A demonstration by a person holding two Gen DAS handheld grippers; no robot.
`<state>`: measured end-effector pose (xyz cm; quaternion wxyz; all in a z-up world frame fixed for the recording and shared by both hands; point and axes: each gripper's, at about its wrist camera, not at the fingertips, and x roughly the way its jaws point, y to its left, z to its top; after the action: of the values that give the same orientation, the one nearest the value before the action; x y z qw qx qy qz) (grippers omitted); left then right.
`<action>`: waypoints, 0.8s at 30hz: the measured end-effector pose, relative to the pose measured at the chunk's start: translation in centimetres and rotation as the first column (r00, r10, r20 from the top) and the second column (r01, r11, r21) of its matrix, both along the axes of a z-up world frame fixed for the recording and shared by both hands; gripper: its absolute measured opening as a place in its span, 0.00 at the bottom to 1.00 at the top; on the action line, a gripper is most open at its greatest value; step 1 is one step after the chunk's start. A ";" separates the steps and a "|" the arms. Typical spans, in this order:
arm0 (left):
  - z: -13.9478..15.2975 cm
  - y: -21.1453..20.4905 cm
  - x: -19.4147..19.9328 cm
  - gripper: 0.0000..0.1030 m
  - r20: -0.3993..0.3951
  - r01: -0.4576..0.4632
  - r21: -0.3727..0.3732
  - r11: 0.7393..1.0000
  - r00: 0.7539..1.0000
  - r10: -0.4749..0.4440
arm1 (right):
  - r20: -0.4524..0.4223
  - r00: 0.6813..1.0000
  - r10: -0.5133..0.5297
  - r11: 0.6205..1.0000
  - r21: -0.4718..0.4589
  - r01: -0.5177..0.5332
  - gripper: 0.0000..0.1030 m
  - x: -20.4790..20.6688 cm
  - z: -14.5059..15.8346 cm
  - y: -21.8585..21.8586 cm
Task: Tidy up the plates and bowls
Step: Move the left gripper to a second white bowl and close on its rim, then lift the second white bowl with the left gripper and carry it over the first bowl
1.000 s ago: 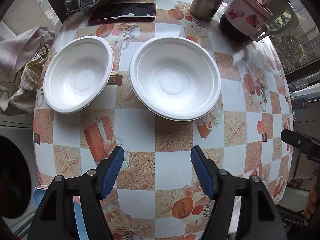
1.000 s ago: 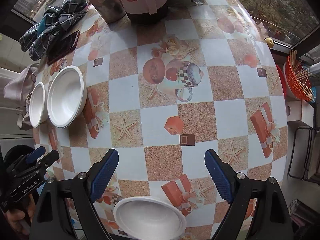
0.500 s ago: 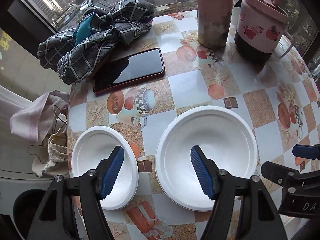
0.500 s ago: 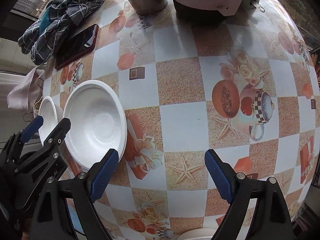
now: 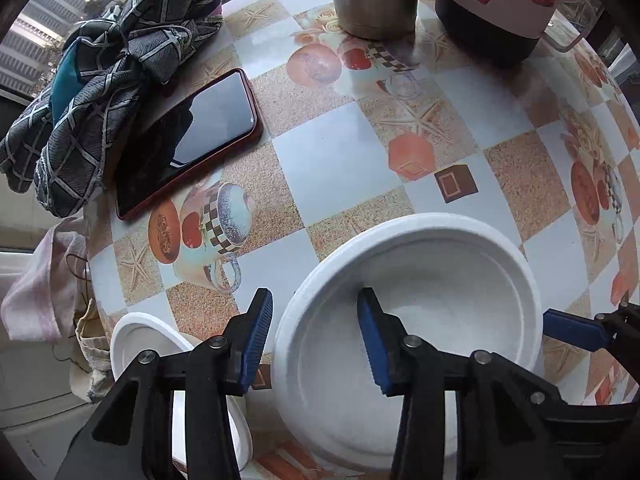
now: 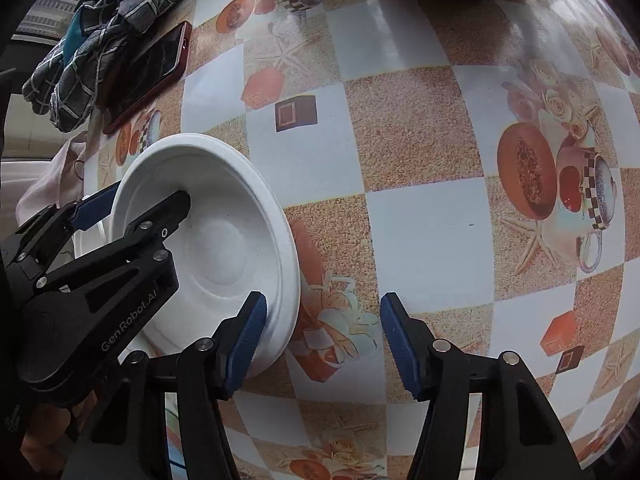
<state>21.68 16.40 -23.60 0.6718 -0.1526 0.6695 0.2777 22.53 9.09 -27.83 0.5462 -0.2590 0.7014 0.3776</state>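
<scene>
We are straddling the big bowl (image 5: 420, 320), at lower centre of the frame on the tabletop (image 5: 340, 152), with both wide-open hand-held grippers: left (image 5: 316, 338) over its left rim, right (image 6: 320, 338) over its right. We should seat each rim deep before closing, lifting evenly.

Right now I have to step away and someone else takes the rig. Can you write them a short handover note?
Left claw: open, straddling the near-left rim of the large white bowl, one finger inside, one outside; not closed on it.
Right claw: open, beside the same bowl's right rim, holding nothing.
Small white bowl: on the table, left of the large one, apart from it.
Done: nothing stacked yet.
Left: close on the large bowl and stack the two bowls. Mind the phone behind.
</scene>
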 end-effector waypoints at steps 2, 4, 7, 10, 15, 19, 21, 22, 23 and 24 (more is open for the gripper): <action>0.1 -0.3 0.2 0.40 0.003 0.007 -0.007 1.000 1.000 -0.007 | -0.026 1.000 0.006 1.000 0.020 -0.005 0.45 -0.1 0.0 0.0; -0.1 -0.8 0.2 0.32 0.013 0.011 -0.063 0.998 1.000 -0.011 | -0.037 0.999 0.026 1.000 0.010 -0.025 0.32 -0.2 0.1 0.0; -0.3 -2.2 -0.1 0.31 0.014 0.009 -0.079 0.997 1.000 -0.008 | -0.033 0.999 0.043 0.999 -0.011 -0.043 0.21 0.0 -0.1 -0.6; -0.3 -4.3 -1.0 0.30 0.012 0.013 -0.102 0.995 1.000 -0.012 | -0.032 0.996 0.078 0.996 -0.029 -0.079 0.21 -0.1 0.0 -2.0; -0.1 -8.6 -4.4 0.30 0.005 -0.008 -0.104 0.995 1.000 0.008 | -0.045 0.989 0.143 0.986 -0.078 -0.146 0.21 -1.9 0.0 -5.2; 0.1 -12.0 -8.3 0.30 -0.014 -0.025 -0.111 0.993 1.000 0.023 | -0.029 0.975 0.222 0.967 -0.120 -0.224 0.21 -5.1 0.0 -7.6; 0.1 -13.3 -10.2 0.30 -0.030 -0.048 -0.120 0.992 0.999 0.044 | -0.011 0.965 0.263 0.956 -0.135 -0.262 0.21 -6.9 0.1 -8.7; 0.0 -13.8 -11.1 0.30 -0.040 -0.062 -0.125 0.990 0.998 0.058 | -0.007 0.961 0.275 0.951 -0.142 -0.273 0.21 -7.7 0.1 -9.1; 0.0 -14.3 -11.9 0.30 -0.048 -0.077 -0.132 0.988 0.996 0.071 | -0.010 0.959 0.284 0.948 -0.150 -0.282 0.21 -8.6 0.0 -9.7; 0.0 -14.7 -12.7 0.30 -0.057 -0.097 -0.143 0.985 0.994 0.089 | -0.016 0.958 0.287 0.945 -0.157 -0.286 0.21 -9.3 0.0 -10.2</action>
<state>8.98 1.68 -23.63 0.6282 -0.2253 0.6968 0.2628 13.20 -1.13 -27.88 0.4658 -0.4017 0.6822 0.3953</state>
